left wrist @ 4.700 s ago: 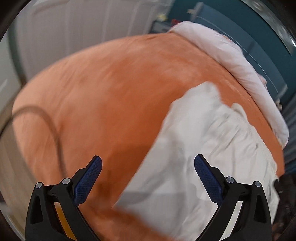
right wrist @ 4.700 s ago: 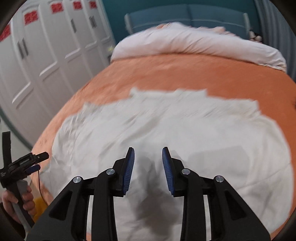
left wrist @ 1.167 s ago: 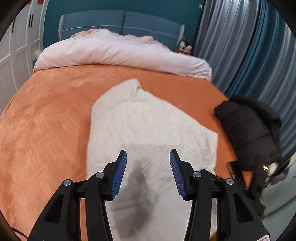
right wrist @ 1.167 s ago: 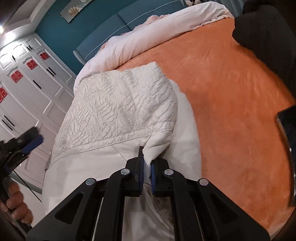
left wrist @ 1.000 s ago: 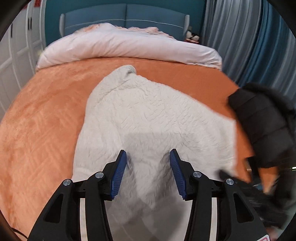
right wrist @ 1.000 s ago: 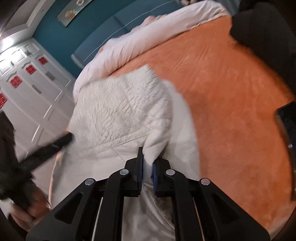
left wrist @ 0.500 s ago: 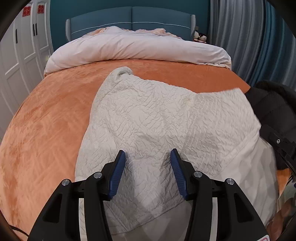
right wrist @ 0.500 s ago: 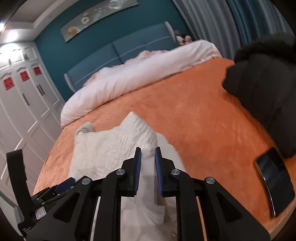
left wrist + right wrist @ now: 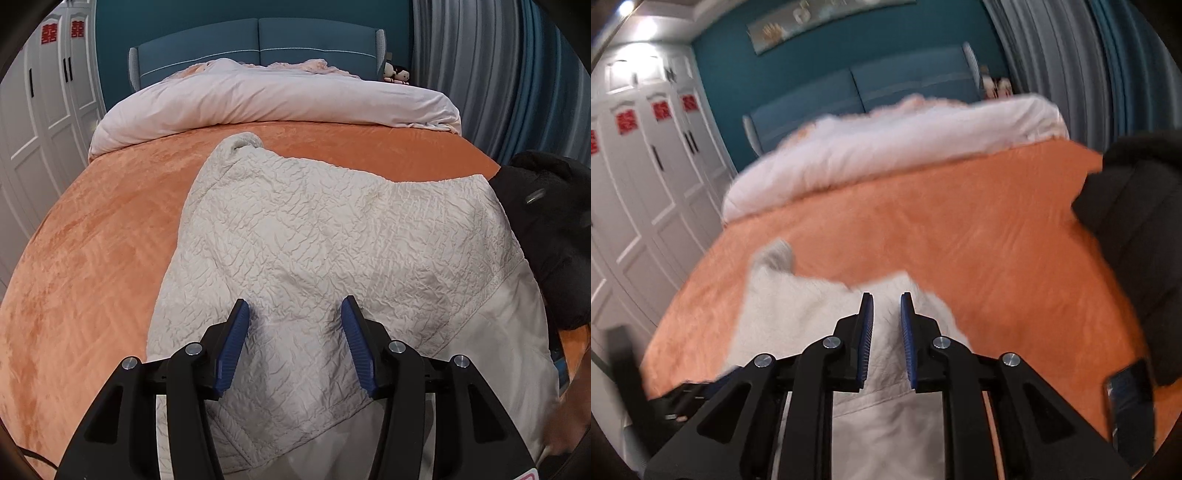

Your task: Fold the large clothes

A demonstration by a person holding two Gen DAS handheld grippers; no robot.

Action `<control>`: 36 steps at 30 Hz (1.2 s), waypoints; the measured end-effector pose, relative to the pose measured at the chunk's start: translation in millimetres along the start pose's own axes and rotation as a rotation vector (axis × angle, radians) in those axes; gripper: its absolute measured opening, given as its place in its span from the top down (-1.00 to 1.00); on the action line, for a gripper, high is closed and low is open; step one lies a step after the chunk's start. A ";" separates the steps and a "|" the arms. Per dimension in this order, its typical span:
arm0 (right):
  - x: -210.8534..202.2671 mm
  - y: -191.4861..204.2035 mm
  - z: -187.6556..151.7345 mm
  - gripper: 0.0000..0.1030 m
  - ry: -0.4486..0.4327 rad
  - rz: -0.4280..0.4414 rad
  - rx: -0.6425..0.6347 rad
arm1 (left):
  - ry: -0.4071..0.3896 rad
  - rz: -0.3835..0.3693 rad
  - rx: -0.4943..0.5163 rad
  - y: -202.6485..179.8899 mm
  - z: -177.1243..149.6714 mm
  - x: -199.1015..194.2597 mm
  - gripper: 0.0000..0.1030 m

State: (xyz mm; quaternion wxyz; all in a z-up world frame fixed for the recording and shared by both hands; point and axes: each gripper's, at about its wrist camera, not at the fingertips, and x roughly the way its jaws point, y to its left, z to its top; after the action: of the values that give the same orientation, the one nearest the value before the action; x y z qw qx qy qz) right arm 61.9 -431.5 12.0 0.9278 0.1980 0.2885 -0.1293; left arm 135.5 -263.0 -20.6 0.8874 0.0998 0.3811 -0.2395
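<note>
Lying right of the white garment point(image 9: 827, 325), a phone point(image 9: 1132, 410) shows only between the right gripper's point(image 9: 886, 299) slightly parted, empty jaws' view.

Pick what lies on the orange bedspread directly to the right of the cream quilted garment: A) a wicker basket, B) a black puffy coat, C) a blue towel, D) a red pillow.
B: the left wrist view shows a black puffy coat against the right edge of the cream quilted garment on the orange bedspread.

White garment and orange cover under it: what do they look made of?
White garment: looks like a quilted, crinkled woven fabric with a slight sheen, stitched seams, and a smoother lining showing at the folded edge; exact fibre unclear. Orange cover: looks like plush velvet or fleece, matte, with nap streaks that shade light and dark.
</note>
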 end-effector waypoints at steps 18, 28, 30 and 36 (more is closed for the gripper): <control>72.6 -49.2 -78.6 0.78 0.071 0.034 0.144 | -0.085 0.018 0.084 -20.0 -18.6 33.5 -0.13; 73.7 -44.8 -75.6 0.78 0.091 0.015 0.132 | -0.086 0.061 0.109 -24.8 -19.6 37.4 -0.15; 55.9 -36.4 -67.6 0.74 0.102 -0.018 0.111 | -0.077 0.054 0.105 -21.9 -16.8 30.5 -0.19; -39.3 -31.1 -86.5 0.67 0.095 0.053 0.132 | -0.037 -0.028 0.035 10.8 -27.7 -38.7 -0.51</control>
State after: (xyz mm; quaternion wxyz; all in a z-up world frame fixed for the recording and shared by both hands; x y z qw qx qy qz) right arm -22.4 -415.9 -39.4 0.9011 0.2722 0.3179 -0.1137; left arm 100.4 -230.1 -11.7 0.8890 0.1058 0.3615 -0.2603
